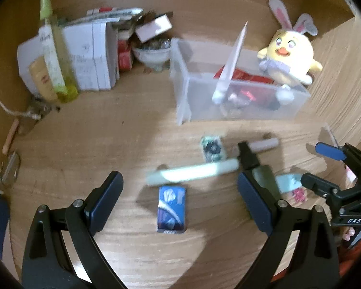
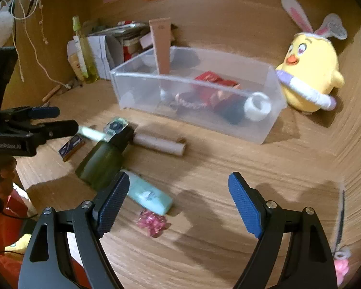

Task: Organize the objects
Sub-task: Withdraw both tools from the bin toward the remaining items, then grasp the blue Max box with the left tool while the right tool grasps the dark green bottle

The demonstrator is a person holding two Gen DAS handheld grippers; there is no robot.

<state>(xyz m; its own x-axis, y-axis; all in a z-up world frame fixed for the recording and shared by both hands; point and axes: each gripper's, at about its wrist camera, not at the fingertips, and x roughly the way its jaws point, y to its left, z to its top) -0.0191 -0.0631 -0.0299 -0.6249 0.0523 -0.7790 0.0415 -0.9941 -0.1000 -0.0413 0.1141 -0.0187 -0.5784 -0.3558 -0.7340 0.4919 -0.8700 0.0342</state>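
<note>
In the left wrist view my left gripper (image 1: 179, 178) is open above the wooden surface, and a blue card box (image 1: 172, 208) lies flat between and beyond its fingers, untouched. Just past it lie a pale green tube (image 1: 192, 173), a small green packet (image 1: 213, 149), a black-capped dark green bottle (image 1: 248, 159) and a beige tube (image 1: 264, 144). My right gripper (image 2: 179, 180) is also open and holds nothing. A teal tube (image 2: 149, 195) and a pink beaded trinket (image 2: 152, 224) lie by its left finger. Behind stands a clear plastic bin (image 2: 264, 125) holding red, dark and white items.
A yellow plush chick (image 2: 310, 72) leans against the bin's right end, near the wooden side wall. At the back left stand a green spray bottle (image 1: 53, 48), white boxes (image 1: 91, 55) and a bowl (image 1: 151, 55). A cord (image 1: 2, 106) trails at the left.
</note>
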